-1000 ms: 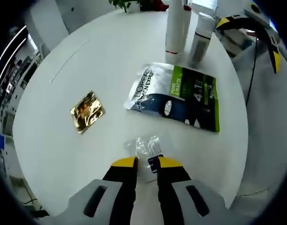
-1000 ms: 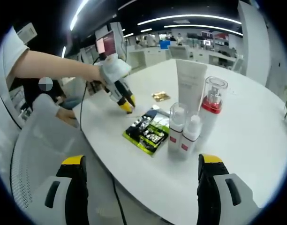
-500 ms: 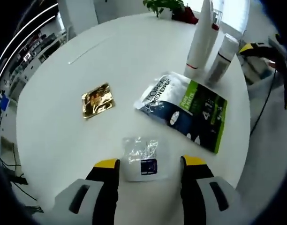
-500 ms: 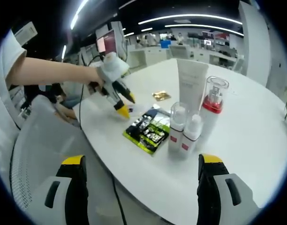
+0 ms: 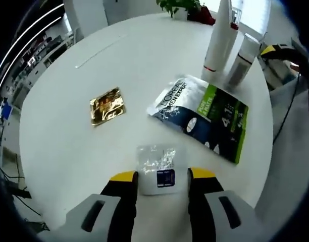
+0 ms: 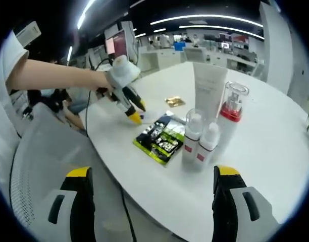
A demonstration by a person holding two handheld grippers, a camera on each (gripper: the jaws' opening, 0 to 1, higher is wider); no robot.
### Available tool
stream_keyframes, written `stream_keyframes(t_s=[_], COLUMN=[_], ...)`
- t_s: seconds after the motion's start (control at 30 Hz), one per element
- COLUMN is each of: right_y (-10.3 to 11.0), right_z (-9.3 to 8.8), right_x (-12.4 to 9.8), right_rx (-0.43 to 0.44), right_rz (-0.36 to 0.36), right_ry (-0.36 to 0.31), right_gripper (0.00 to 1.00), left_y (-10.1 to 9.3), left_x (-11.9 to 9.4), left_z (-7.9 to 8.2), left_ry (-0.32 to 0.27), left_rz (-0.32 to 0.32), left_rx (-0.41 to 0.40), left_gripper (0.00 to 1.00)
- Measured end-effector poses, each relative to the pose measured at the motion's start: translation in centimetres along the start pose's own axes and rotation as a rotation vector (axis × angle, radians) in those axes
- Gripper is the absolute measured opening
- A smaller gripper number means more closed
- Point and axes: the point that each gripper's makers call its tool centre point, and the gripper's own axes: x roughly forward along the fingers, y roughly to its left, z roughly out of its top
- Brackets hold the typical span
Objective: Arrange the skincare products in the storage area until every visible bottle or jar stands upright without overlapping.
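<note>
1. Clear sachet (image 5: 157, 168) flat on the round table (image 5: 68, 151), lying between the left gripper (image 5: 161, 176) fingertips.
2. Foil sachet (image 5: 107, 105) ahead and left of those fingertips.
3. L'Oréal Men Expert pack (image 5: 202, 115) ahead and right, flat.
4. Beyond the pack, pump bottle (image 5: 217, 38) upright, a smaller bottle (image 5: 242, 59) just right.

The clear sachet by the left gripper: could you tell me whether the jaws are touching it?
Cannot tell. In the left gripper view the open left gripper straddles the clear sachet, its yellow tips flanking the sachet's edges too closely to show either contact or a gap.
</note>
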Motion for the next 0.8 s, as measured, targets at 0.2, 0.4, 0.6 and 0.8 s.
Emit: stream_keyframes(t_s=[0.2, 0.4, 0.6, 0.8], right_y=[0.5, 0.7, 0.9, 1.2], right_z=[0.1, 0.2, 0.4, 0.6], right_x=[0.1, 0.1, 0.1, 0.0], right_rx=[-0.025, -0.031, -0.027, -0.035], right_rz=[0.017, 0.022, 0.036, 0.048], right_ry=[0.002, -0.002, -0.015, -0.021], right_gripper=[0.98, 0.99, 0.97, 0.94], left_y=[0.2, -0.3, -1.8, -3.9], left_x=[-0.9, -2.3, -3.9, -5.6], left_z=[0.8, 1.9, 3.7, 5.5], left_ry=[-0.028, -0.057, -0.103, -0.142], left_rz=[0.006, 0.023, 0.036, 0.040], left_rx=[0.039, 0.073, 0.128, 0.202], left_gripper=[0.41, 0.41, 0.41, 0.41])
